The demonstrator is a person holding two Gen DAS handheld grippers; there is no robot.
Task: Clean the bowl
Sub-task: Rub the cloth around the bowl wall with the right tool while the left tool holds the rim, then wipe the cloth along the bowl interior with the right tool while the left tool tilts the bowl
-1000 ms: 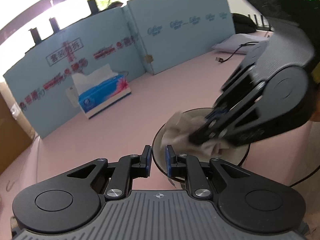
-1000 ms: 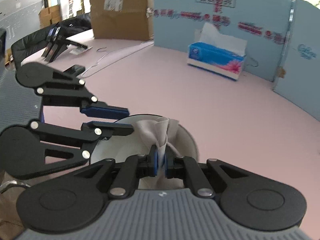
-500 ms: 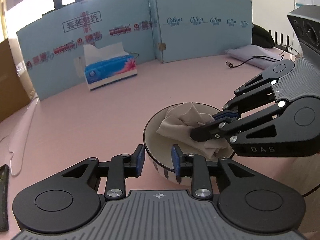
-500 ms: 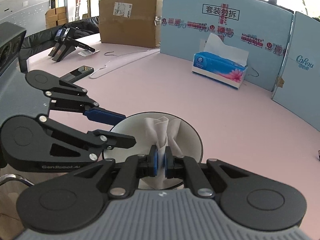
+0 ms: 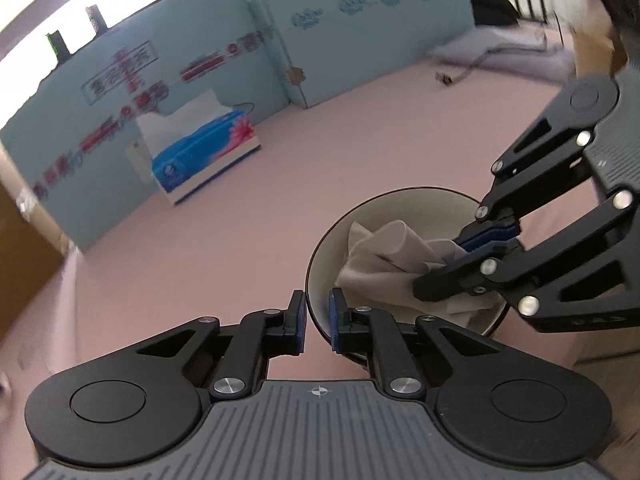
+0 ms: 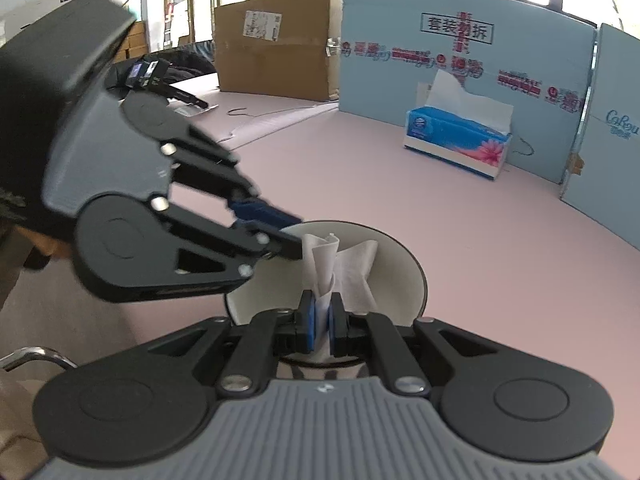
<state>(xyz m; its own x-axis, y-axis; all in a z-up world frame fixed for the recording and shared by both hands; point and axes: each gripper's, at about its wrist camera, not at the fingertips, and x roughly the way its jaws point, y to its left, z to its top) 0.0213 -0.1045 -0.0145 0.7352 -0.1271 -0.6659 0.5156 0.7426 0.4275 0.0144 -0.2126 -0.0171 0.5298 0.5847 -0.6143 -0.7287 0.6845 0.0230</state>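
A: Start at the tongs. What is each doing?

B: The right gripper (image 6: 320, 320) is clamped on a bunched tissue (image 6: 340, 264), its blue pads pressed flat on the twist of paper. The left gripper (image 5: 317, 318) straddles the near rim of the bowl (image 5: 320, 240), one finger outside and one inside. Its jaws are closing onto that rim, and the pads already look tight on it.

A: Where does the bowl sit?

B: On the pink table (image 5: 240, 208), close to the near edge, between the two grippers. The tissue is down inside it, lying against the inner wall.

A: How far along is the cleaning, then?

B: I judge it mid-wipe. The tissue is in the bowl and the rim is steadied, so the setting-up is done. Left to do: working the paper round the rest of the wall, then lifting it out. I cannot tell how much of the inside is covered so far.

A: How does the bowl look?

B: Cream inside, dark rim, upright, with some blue marking near the left pad. No food or stain shows on the visible wall, though the tissue hides the bottom.

A: Anything further out?

B: A blue tissue box (image 6: 456, 144) well behind, before light-blue panels (image 6: 460, 60).
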